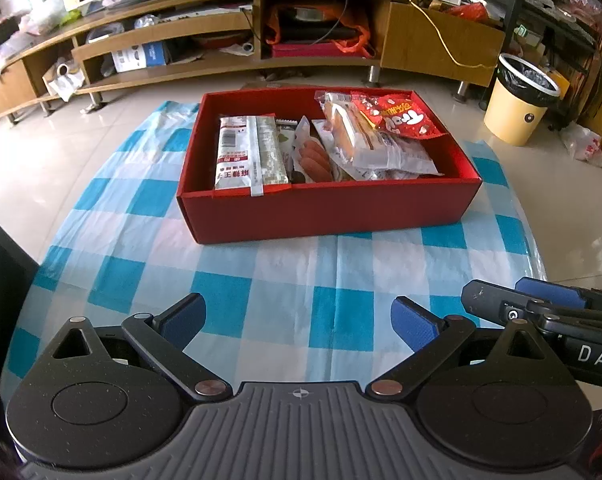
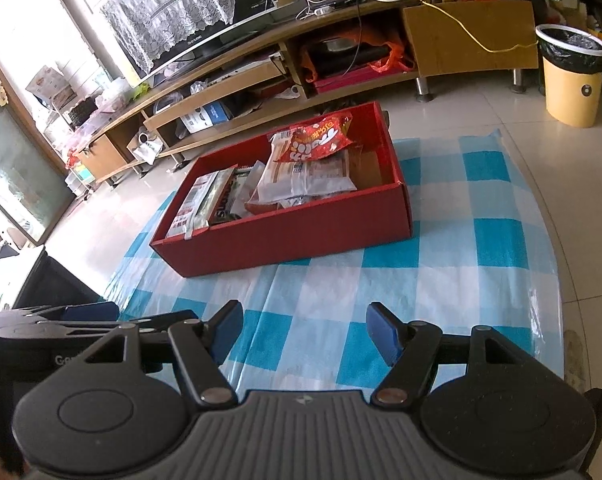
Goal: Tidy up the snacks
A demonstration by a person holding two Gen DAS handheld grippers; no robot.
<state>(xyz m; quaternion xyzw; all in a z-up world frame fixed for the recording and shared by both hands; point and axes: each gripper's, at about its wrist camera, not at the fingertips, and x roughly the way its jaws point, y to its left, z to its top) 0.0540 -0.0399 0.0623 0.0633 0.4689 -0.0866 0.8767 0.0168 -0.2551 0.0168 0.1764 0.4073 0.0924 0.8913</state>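
Note:
A red cardboard box (image 1: pixel 329 208) (image 2: pixel 301 236) sits on a blue-and-white checked cloth (image 1: pixel 261 292) (image 2: pixel 441 264). Inside it lie several snack packs: a long white packet (image 1: pixel 241 152) (image 2: pixel 199 200) at the left, a clear pack of bread (image 1: pixel 365 136) (image 2: pixel 309 176) and a red bag (image 1: pixel 397 114) (image 2: pixel 321 140) on top at the back right. My left gripper (image 1: pixel 299 320) is open and empty, well short of the box. My right gripper (image 2: pixel 305 328) is likewise open with nothing between its blue pads; it shows at the right edge of the left wrist view (image 1: pixel 541 304).
A long wooden TV stand (image 1: pixel 237 28) (image 2: pixel 341 40) full of clutter runs behind the table. A yellow bin (image 1: pixel 519 100) (image 2: pixel 573 76) with a black liner stands on the tiled floor at the right. A dark object (image 2: pixel 49 284) sits off the table's left edge.

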